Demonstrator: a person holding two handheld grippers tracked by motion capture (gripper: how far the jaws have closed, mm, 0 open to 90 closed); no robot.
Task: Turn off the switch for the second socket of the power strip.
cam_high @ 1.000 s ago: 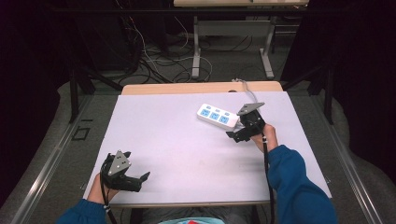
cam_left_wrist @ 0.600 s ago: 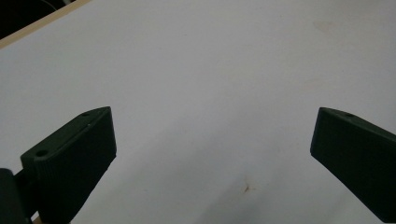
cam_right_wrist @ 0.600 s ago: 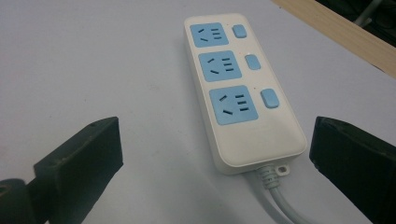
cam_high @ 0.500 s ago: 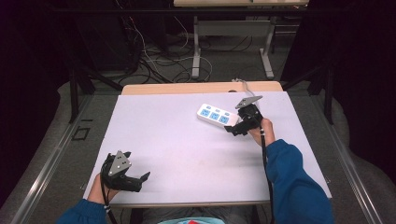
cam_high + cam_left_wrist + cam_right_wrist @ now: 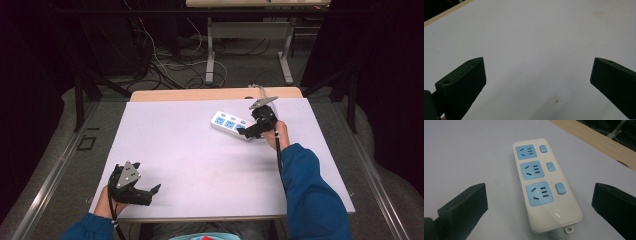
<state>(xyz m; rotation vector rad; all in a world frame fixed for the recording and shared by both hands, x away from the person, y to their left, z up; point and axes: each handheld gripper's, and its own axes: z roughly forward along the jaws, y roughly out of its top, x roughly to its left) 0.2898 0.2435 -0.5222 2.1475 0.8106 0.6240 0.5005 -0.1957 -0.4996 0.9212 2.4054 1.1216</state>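
A white power strip with three blue sockets and three blue switches lies flat at the back right of the white table top. My right gripper hovers open over the strip's cable end, one jaw to each side of it, touching nothing. The strip's grey cable runs off the back edge. Near the front left corner my left gripper is open over bare table, with nothing between its jaws.
A wooden strip borders the table's back edge. Beyond it stand a desk frame and loose floor cables. A person's blue sleeve reaches in at the right.
The right gripper has moved toward the back of the table and now straddles the power strip's cable end. The left gripper has stayed put.
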